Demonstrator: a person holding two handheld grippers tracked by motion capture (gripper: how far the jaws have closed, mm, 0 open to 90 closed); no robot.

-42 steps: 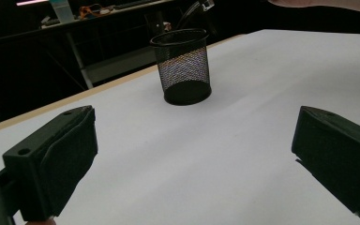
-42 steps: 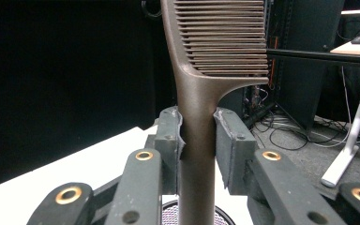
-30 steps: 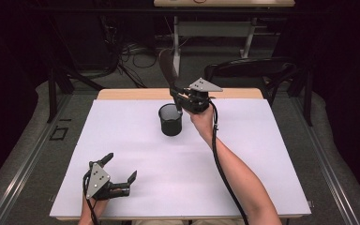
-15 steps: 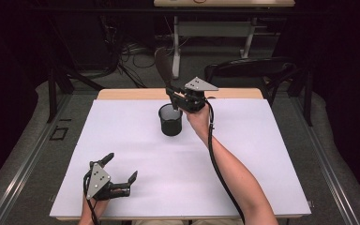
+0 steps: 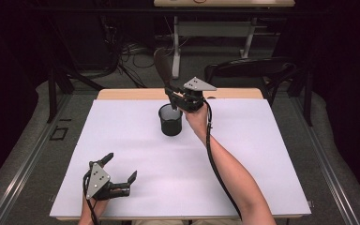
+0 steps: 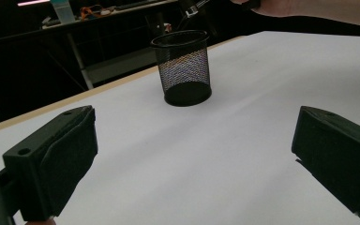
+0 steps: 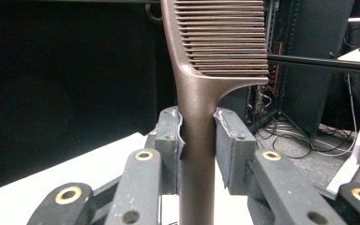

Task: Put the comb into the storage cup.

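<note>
Comb held above the cup, ready to drop in

The right gripper, clamped on the one comb, has shifted slightly left since a second ago and now holds it upright over the single mesh cup; lowering looks next. The left gripper rests well short of the cup, jaws spread and empty.

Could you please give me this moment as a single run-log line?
right gripper: shut on comb, upright, above mesh cup | left gripper: open, idle near table front edge | comb not yet in cup
</note>
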